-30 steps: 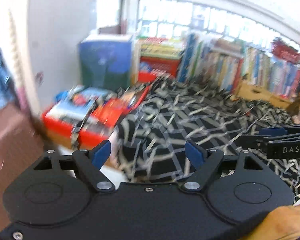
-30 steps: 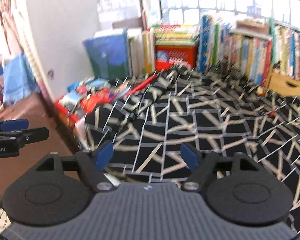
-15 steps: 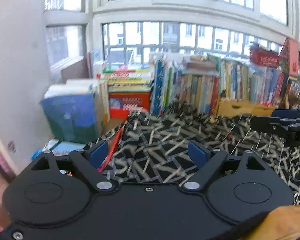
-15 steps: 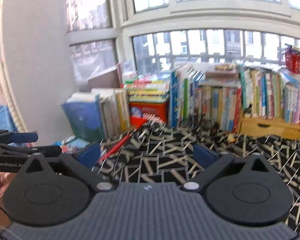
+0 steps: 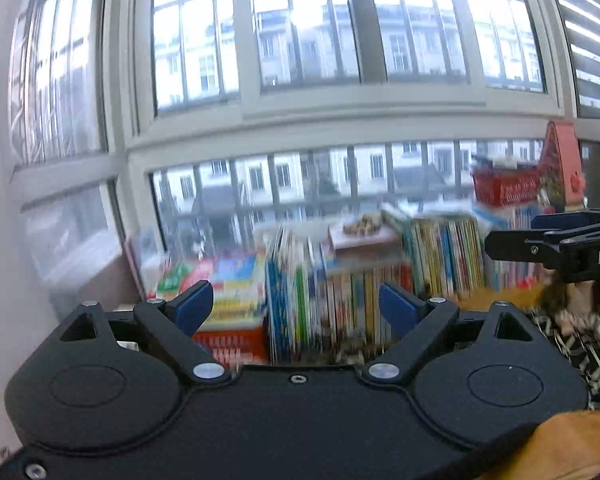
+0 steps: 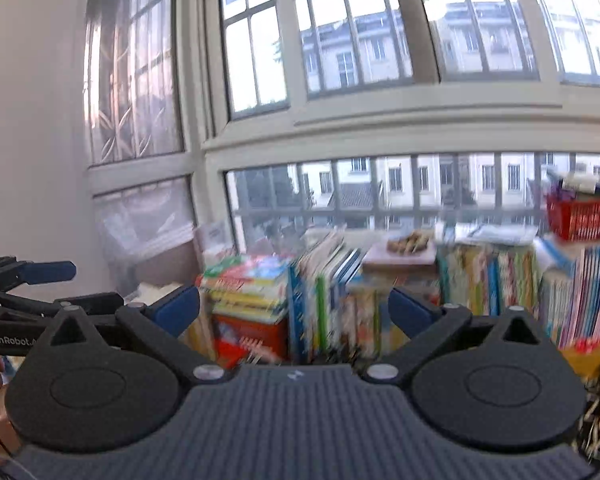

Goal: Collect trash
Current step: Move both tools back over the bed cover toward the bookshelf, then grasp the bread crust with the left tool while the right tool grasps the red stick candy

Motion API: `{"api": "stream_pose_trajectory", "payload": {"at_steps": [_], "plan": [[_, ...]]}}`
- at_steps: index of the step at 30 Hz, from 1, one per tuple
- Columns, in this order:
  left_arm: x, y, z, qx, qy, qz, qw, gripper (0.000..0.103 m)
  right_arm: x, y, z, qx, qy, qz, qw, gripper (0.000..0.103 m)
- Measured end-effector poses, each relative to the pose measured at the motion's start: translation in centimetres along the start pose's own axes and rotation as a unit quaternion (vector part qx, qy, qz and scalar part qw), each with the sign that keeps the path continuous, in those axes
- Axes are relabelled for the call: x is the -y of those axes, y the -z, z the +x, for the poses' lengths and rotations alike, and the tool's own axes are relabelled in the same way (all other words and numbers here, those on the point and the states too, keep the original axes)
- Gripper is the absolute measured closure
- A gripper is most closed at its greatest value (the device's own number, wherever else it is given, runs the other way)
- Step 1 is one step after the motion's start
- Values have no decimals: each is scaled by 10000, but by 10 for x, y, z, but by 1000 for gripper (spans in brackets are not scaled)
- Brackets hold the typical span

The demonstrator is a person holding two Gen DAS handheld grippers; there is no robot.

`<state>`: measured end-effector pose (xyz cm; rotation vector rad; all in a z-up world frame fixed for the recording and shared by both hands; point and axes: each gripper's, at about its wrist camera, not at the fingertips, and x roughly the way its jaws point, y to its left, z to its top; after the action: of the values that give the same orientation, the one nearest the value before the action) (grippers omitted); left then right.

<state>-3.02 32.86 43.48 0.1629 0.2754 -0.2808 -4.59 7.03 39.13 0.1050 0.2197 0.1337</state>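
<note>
No trash shows in either view. My left gripper (image 5: 296, 304) is held high, facing a row of books; its blue pads stand wide apart, still opening, with nothing between them. My right gripper (image 6: 294, 310) is wide open and empty too. Each gripper appears in the other's view: the right gripper (image 5: 556, 246) at the right edge of the left wrist view, the left gripper (image 6: 28, 292) at the left edge of the right wrist view. The books are blurred by motion.
Upright books (image 5: 340, 288) and stacked books (image 6: 244, 280) line the sill under a big barred window (image 5: 300, 80). A red basket (image 6: 584, 216) sits on top at the right. Black patterned cloth (image 5: 580, 344) shows low right. A white wall (image 6: 28, 120) is on the left.
Both grippers rose and tilted up: the patterned cloth and the red box of packets dropped out of view, and the window now fills the frames. The pads of both spread wider.
</note>
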Motion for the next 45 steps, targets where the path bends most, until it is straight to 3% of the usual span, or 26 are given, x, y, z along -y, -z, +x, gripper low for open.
{"api": "stream_pose_trajectory", "payload": {"at_steps": [4,8,13,15,18,20,23,25,28,30,33,40,45], "plan": [[26,-15,45,79,14,17,10000,8,39,-11,23,44,167,-69,9998,0],[49,0,103,-223,199,9,9996,7,81,6,50,-211,486,64,9986,0],[79,50,174,-793,341,1,9963,3,133,60,91,-1017,591,-65,9930,0],[90,70,195,-979,516,-3,9939,3,148,89,103,-1135,646,-86,9914,0],[103,99,223,-1144,946,-204,9887,1,169,137,105,-405,765,148,9961,0],[112,114,245,-1255,1167,-378,9845,1,180,162,115,-354,953,260,9945,0],[125,133,280,-1250,1342,-509,9817,0,189,193,142,-958,1101,27,9893,0],[141,147,308,-1190,1516,-490,9800,0,191,216,158,-1126,1242,-131,9858,0],[170,166,352,-1194,1603,14,9798,1,199,245,179,-1465,1290,176,9806,0],[189,179,381,-1394,1380,326,9800,2,202,259,188,-1610,1344,477,9766,0],[208,195,419,-1759,1462,455,9724,3,201,275,200,-1706,1558,420,9720,0],[227,210,460,-2064,1563,592,9641,3,205,280,224,-2197,1835,378,9574,0],[234,213,478,-2171,1649,687,9597,3,208,282,232,-2309,1840,151,9553,0]]}}
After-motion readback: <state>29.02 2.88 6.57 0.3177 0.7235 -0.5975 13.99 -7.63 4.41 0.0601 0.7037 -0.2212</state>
